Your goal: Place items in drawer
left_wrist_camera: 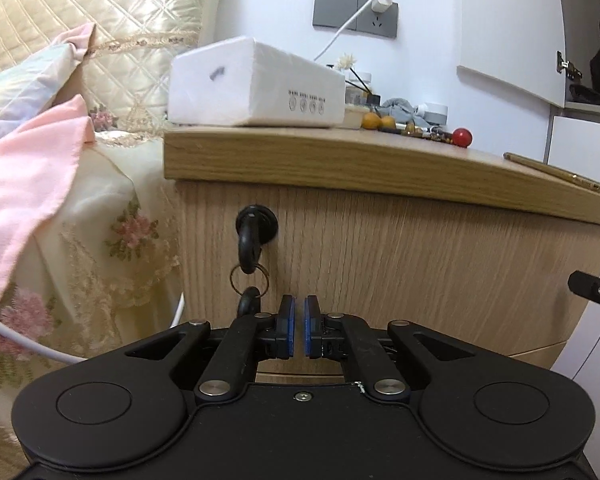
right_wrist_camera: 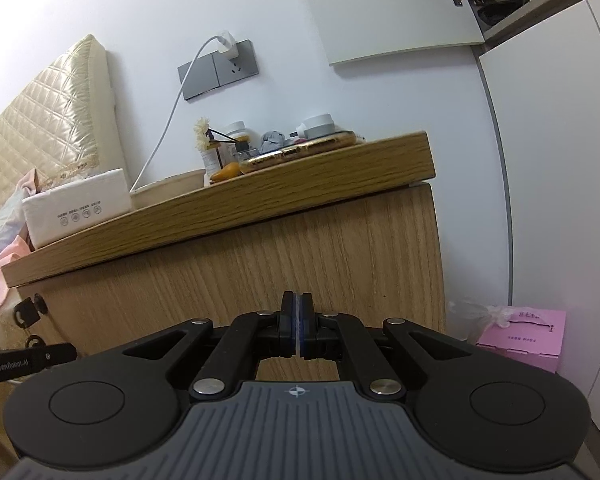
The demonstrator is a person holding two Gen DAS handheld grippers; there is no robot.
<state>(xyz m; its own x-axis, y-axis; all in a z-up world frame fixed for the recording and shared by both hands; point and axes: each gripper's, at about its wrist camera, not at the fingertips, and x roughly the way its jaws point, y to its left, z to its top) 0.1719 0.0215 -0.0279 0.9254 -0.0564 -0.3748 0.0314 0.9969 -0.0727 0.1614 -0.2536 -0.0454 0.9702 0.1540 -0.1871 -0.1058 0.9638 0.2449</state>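
Facing closed drawer (left_wrist_camera: 380, 264): left gripper (left_wrist_camera: 299, 312), right gripper (right_wrist_camera: 296, 312) both clenched, empty; two keys (left_wrist_camera: 249, 248); one phone (left_wrist_camera: 560, 174).

Both grippers sit low in front of the drawer front (left_wrist_camera: 380, 264). The left gripper (left_wrist_camera: 299, 312) faces it just right of the lock, tipped slightly downward, jaws all but closed with a thin slit between the blue pads, nothing held. The right gripper (right_wrist_camera: 296, 312), further right along the same drawer front, points almost level, pads pressed together, also empty.
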